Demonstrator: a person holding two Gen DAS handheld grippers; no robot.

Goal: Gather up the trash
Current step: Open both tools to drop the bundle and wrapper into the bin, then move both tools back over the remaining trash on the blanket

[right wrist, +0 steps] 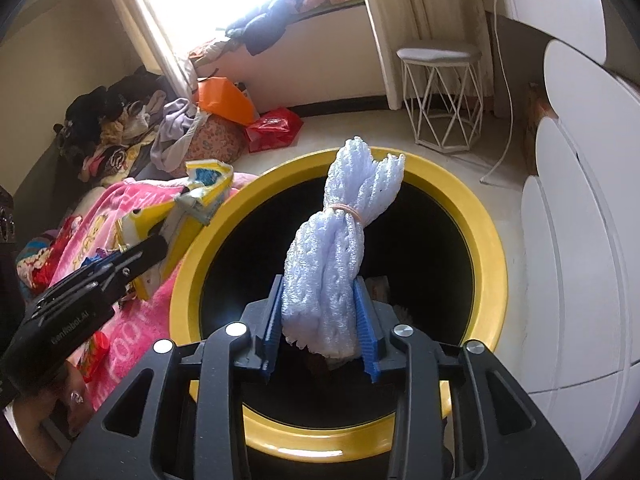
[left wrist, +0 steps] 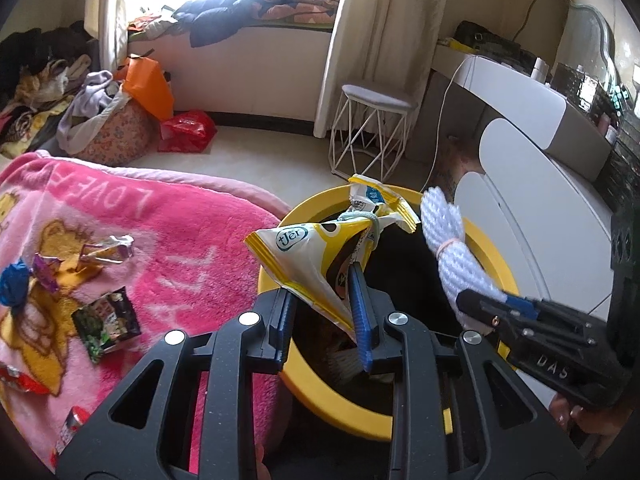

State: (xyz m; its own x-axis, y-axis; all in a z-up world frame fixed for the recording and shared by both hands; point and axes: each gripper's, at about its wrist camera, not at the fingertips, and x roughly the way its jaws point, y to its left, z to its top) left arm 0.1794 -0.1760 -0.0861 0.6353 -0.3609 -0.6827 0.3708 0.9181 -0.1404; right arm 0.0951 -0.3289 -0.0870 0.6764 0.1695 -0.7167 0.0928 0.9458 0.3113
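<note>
A round bin with a yellow rim (left wrist: 328, 412) (right wrist: 492, 248) and a dark inside stands beside the bed. My left gripper (left wrist: 320, 282) (right wrist: 156, 246) is shut on a yellow and white snack bag (left wrist: 296, 252) (right wrist: 208, 188) tied with a band, held over the bin's left rim. My right gripper (right wrist: 319, 280) (left wrist: 480, 300) is shut on a white foam net bundle (right wrist: 344, 232) (left wrist: 448, 240), bound by a rubber band, over the bin's opening. Several wrappers lie on the pink blanket (left wrist: 172, 240): a silver one (left wrist: 106, 250), a green and black one (left wrist: 106, 322) and a red one (left wrist: 20, 380).
A white wire stool (left wrist: 372, 132) (right wrist: 440, 96) stands behind the bin. White rounded cabinets (left wrist: 540, 220) (right wrist: 580, 240) flank it on the right. On the floor at the back left are a clothes heap (left wrist: 44, 80), an orange bag (left wrist: 148, 84) and a red bag (left wrist: 188, 130). A hand (right wrist: 68, 400) grips the left tool.
</note>
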